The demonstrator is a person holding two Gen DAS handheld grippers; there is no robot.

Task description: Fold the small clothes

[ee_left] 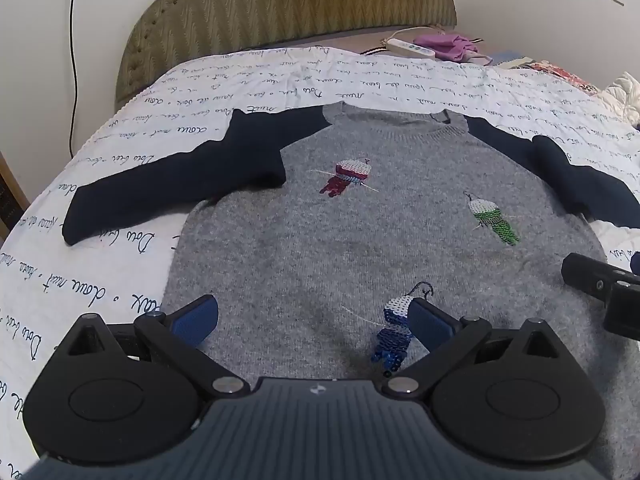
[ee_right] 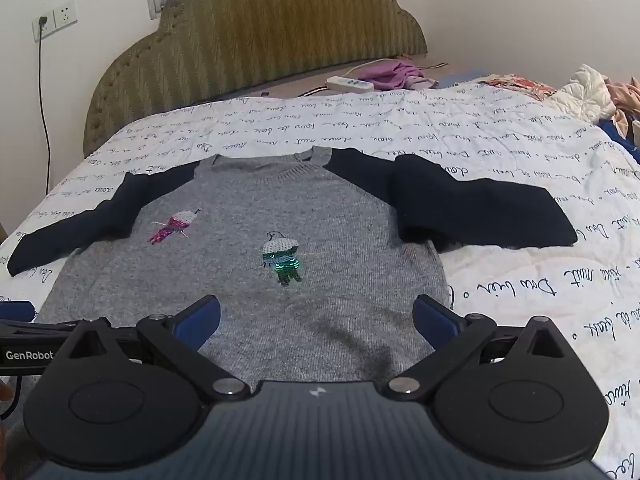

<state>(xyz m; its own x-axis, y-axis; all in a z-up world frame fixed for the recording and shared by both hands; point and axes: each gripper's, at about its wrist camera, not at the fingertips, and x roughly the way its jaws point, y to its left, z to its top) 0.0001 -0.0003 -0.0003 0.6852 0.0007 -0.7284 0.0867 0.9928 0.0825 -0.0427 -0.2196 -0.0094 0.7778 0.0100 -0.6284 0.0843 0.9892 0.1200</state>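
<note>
On the bed, over a white quilt point(ee_left: 360, 76) printed with handwriting, a small grey sweater point(ee_left: 360, 216) lies face up and flat, its neck toward the headboard point(ee_left: 288, 8) and its hem toward the near edge.

From the left wrist view, the left gripper point(ee_left: 314, 318) hovers above the lower part of the sweater with its jaws spread wide and nothing between them; the blue sequin figure point(ee_left: 394, 332) sits just beside its right-hand finger. One navy sleeve point(ee_left: 172, 192) runs out toward the left edge of the bed, its upper part bunched over the shoulder. The right gripper point(ee_left: 608, 288) shows at the picture's right side, over the hem.

From the right wrist view, the right gripper point(ee_right: 316, 320) is likewise released, jaws wide, empty, above the grey body near the green sequin figure point(ee_right: 282, 260). The other navy sleeve point(ee_right: 480, 216) lies out toward the right edge, also rumpled at the shoulder.

Judging by this, the sweater is spread but no fold is made yet. The next move likely calls for each gripper to pinch a sleeve or side edge and carry it inward across the body, keeping the knit from dragging or bunching.
</note>
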